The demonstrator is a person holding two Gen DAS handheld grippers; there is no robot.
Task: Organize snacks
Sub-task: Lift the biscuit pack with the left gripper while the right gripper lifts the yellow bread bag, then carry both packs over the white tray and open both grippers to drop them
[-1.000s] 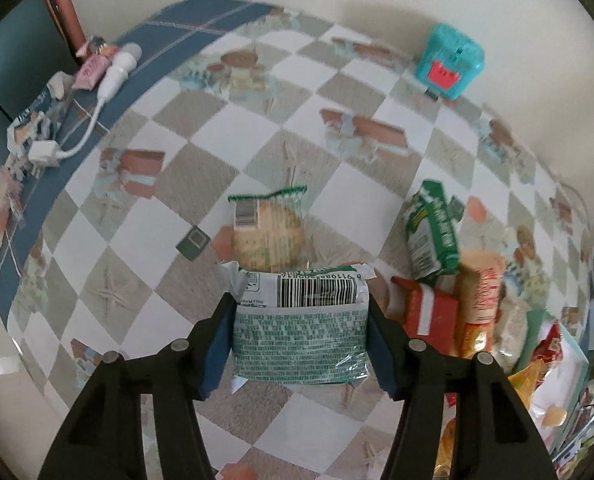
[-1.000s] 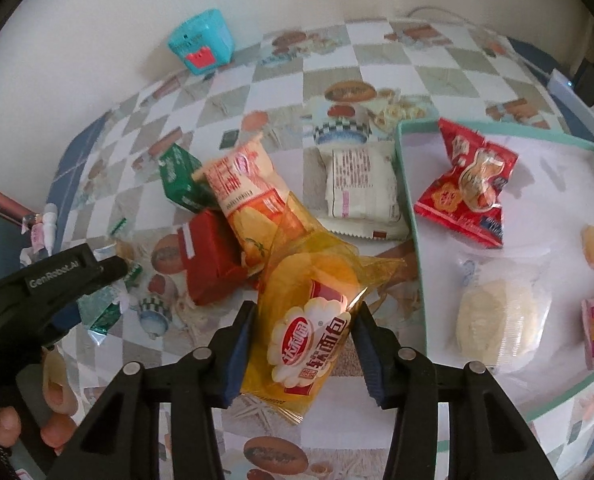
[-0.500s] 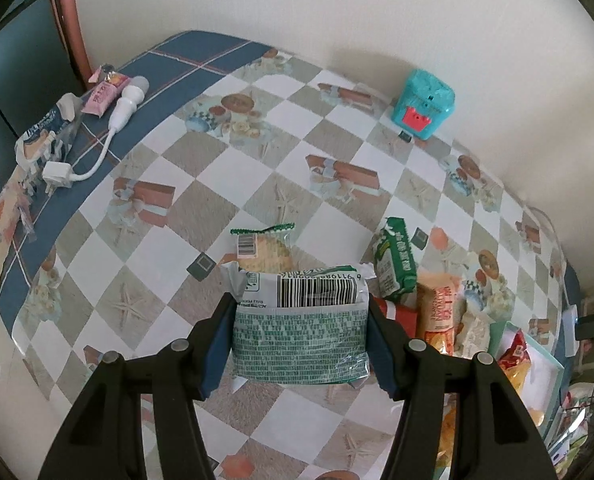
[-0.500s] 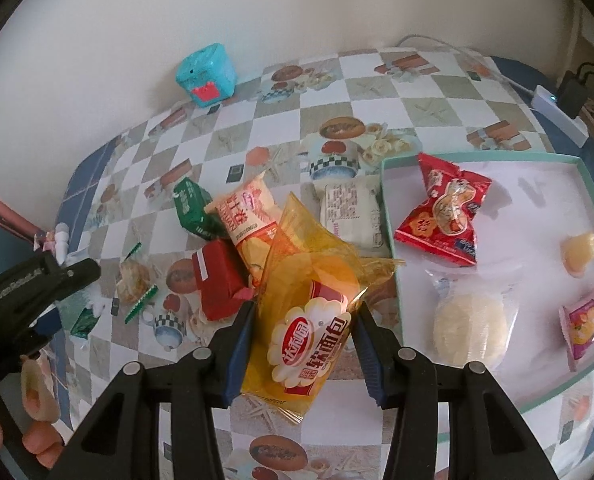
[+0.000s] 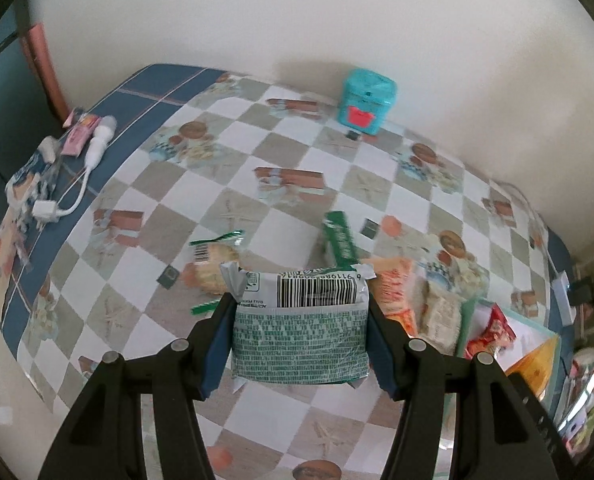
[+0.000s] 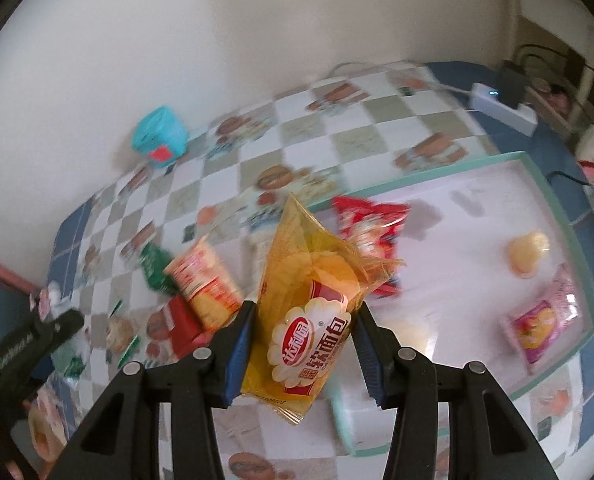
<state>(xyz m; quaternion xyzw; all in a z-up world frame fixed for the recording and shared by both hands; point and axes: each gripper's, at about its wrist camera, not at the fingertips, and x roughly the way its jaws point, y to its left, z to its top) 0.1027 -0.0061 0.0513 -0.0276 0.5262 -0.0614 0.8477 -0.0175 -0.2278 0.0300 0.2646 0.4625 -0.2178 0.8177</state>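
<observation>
Roughly halfway, I'd say: the tray (image 6: 553,196) at the table's right edge already had four snacks, a few lay loose mid-table, and the left gripper (image 5: 300,336) clamped a green packet (image 5: 299,344) while the right gripper (image 6: 301,344) squeezed a yellow bread bag (image 6: 309,312) over the tray's near-left corner.

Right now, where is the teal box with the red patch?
In both wrist views the teal box stands at the far edge of the table, against the wall, apart from the snack pile.
</observation>
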